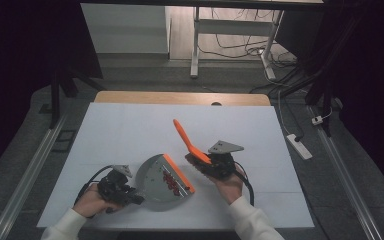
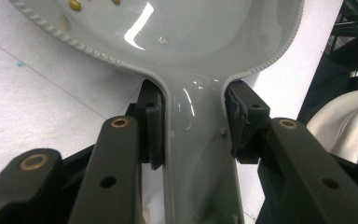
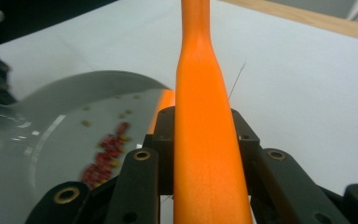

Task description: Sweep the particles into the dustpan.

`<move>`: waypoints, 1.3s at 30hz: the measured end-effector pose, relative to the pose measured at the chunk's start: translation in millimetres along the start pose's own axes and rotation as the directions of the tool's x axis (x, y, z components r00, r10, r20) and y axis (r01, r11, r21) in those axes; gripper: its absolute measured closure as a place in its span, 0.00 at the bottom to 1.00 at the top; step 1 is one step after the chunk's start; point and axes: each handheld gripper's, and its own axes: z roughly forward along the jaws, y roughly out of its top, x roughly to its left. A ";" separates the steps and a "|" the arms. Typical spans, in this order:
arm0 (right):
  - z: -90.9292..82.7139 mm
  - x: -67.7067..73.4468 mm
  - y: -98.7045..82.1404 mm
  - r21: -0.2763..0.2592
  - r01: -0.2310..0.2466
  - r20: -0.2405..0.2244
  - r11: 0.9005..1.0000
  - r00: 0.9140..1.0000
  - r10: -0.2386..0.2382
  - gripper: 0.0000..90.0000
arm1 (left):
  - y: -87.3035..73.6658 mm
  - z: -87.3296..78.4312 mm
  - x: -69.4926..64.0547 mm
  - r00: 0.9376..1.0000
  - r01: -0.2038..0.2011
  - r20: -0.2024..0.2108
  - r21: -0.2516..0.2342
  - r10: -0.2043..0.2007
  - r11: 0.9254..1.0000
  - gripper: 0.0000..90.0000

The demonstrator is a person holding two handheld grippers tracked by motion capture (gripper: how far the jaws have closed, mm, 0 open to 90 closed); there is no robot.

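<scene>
The grey dustpan [image 1: 159, 181], a light, stiff, glossy shell holding red and yellow crumbs [image 1: 170, 181], rests on the tabletop [image 1: 130, 130] with the left gripper [image 1: 130, 196] clenched on its narrow handle, while, just beside its orange lip, the right gripper [image 1: 202, 162] grips the orange brush [image 1: 185, 140].

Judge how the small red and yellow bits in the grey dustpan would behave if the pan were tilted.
The bits look loose and small, so they would probably slide or roll. The dustpan looks glossy, likely slippery. Its orange lip seems low.
</scene>
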 end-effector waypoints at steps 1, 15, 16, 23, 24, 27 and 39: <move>-2.9 -3.6 -1.9 -0.004 -0.001 0.007 1.000 1.000 0.001 0.78 | -0.4 0.1 -0.2 1.000 0.000 -0.001 -0.004 0.000 1.000 0.68; -22.5 -20.2 -8.0 -0.007 0.012 0.027 1.000 1.000 -0.012 0.78 | -3.9 -5.1 -2.0 1.000 -0.005 0.010 -0.079 0.006 0.997 0.68; -24.4 -21.3 -7.8 -0.005 0.016 0.036 1.000 0.999 -0.015 0.78 | -4.1 -6.4 -2.4 1.000 -0.009 0.007 -0.087 0.010 0.996 0.68; -36.9 -30.8 -10.5 -0.014 0.009 0.041 1.000 0.999 -0.008 0.78 | -4.3 -10.8 -3.6 1.000 0.008 -0.006 -0.144 -0.009 0.990 0.68; -38.7 -32.3 -11.1 -0.016 0.007 0.037 1.000 0.999 -0.007 0.78 | -4.3 -11.1 -3.3 1.000 0.012 -0.001 -0.150 -0.012 0.989 0.68; -42.5 -34.6 -12.3 -0.011 0.008 0.038 1.000 0.999 -0.007 0.78 | -4.5 -12.1 -3.6 1.000 0.028 -0.007 -0.162 -0.029 0.986 0.68; -59.5 -42.9 -18.4 -0.005 0.001 0.038 1.000 0.999 -0.001 0.78 | -12.3 -16.9 -4.0 0.990 0.115 -0.048 -0.253 -0.131 0.961 0.68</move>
